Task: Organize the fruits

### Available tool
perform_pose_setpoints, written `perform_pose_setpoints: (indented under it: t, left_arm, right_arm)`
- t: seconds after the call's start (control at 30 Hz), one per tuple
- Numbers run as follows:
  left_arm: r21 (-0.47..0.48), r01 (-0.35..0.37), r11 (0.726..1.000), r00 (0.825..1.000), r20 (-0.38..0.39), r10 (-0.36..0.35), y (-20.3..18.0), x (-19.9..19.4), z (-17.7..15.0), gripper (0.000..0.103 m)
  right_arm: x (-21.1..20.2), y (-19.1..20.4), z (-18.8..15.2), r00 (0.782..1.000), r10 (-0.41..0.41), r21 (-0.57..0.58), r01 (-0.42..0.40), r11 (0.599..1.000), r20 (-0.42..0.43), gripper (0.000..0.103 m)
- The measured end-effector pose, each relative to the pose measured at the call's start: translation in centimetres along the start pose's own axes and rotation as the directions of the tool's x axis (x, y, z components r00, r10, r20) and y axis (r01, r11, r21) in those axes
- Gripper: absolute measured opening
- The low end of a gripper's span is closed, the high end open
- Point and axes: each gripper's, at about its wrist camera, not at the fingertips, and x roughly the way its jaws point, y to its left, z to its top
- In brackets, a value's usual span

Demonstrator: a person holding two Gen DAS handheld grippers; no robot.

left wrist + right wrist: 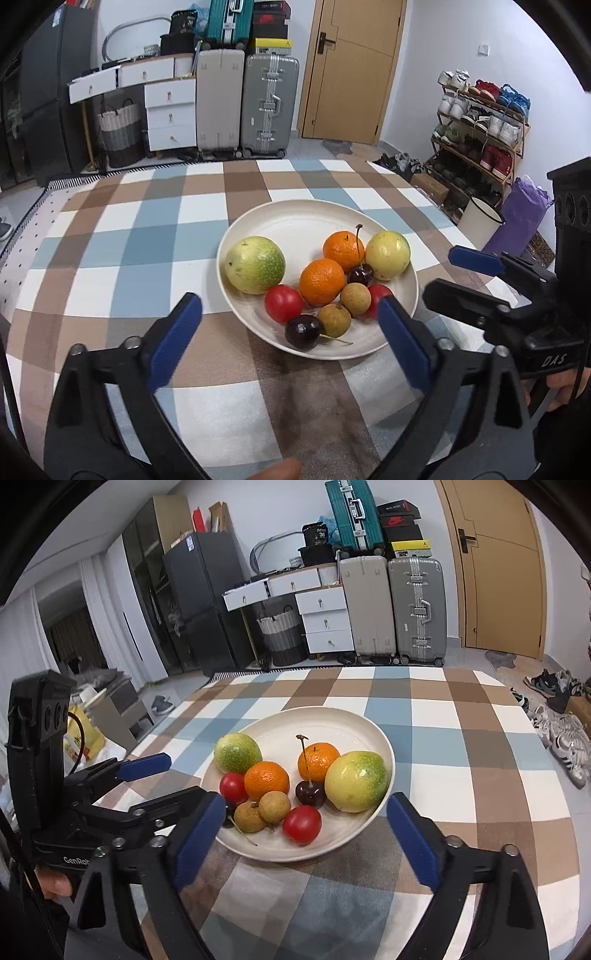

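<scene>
Fruits (pixel 321 282) lie heaped together on the plate (pixel 295 218) on the desk (pixel 110 258), both claws, left (pixel 290 325) and right (pixel 306 829), spread wide and empty, flanking its near rim as if choosing.

**What I can read from here**

On my right gripper (pixel 439 271), seen from my left wrist, the black body carries the white letters "DAS". On my left gripper (pixel 168 777), seen from my right wrist, the black body shows "GenRob", the rest cut off by my own finger. Far back, a black bag (pixel 316 533) on the white drawer unit bears the number "36". The shoe boxes (pixel 399 520) have logos, but their small print is too blurred to read
</scene>
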Motion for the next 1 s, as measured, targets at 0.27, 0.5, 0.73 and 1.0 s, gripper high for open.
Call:
perform_pose_setpoints:
  t: [0.27, 0.5, 0.73, 1.0]
  left_arm:
    - [-0.002, -0.034, 0.999, 0.996, 0.086, 0.034, -0.1, -3.5, -1.0, 0.103]
    - [-0.024, -0.037, 0.999, 0.984, 0.173, 0.04, -0.2, -5.8, -2.7, 0.103]
    - [-0.022, -0.058, 0.998, 0.971, 0.232, 0.062, -0.3, -6.9, -4.4, 0.103]
    - [-0.037, -0.078, 0.996, 0.958, 0.272, 0.085, 0.1, -7.4, -5.4, 0.103]
  right_arm:
    - [-2.9, 0.8, -1.4, 0.997, -0.006, -0.044, 0.009, 0.999, 0.074, 0.103]
    - [-5.5, 1.8, -3.0, 0.987, 0.012, -0.094, 0.003, 0.996, 0.163, 0.103]
    - [-6.9, 1.7, -4.4, 0.976, 0.023, -0.103, 0.0, 0.995, 0.218, 0.103]
    - [-7.4, 2.2, -5.0, 0.967, 0.01, -0.138, 0.026, 0.99, 0.256, 0.103]
